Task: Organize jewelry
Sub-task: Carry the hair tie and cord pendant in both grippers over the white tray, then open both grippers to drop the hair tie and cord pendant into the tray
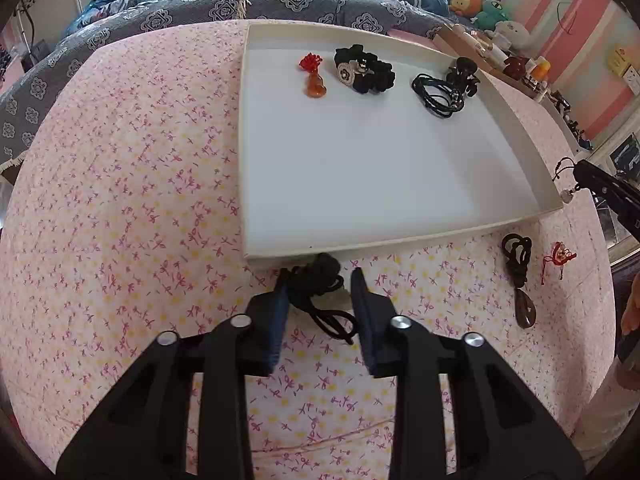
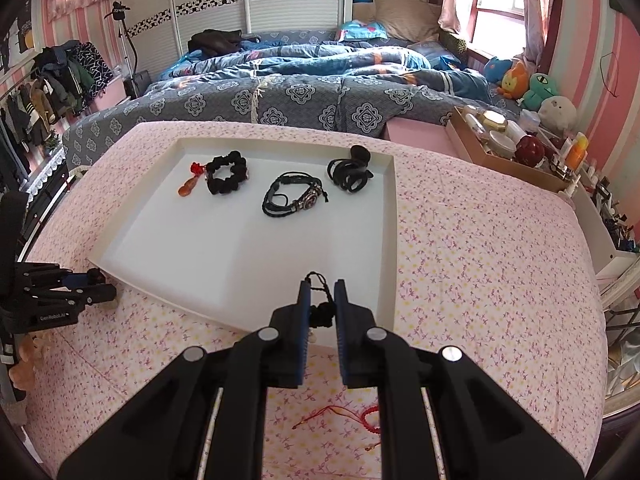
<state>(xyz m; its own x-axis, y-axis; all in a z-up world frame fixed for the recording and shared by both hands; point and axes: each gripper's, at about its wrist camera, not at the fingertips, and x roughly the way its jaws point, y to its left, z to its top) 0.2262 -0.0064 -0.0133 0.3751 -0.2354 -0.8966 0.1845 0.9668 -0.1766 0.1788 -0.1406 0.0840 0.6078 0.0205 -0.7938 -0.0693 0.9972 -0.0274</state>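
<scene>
Left gripper [image 1: 320,280], jaws half apart, straddled black cord pendant [image 1: 320,292] beside tray [image 1: 400,242]; cord trailed toward camera. Right gripper [image 2: 320,300] pinched black cord charm [image 2: 322,314].

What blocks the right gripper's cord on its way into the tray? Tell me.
Nothing visible does. The right gripper holds the black cord right at the tray's near rim. The tray floor beyond is bare; the jewelry already placed sits along the far side.
</scene>
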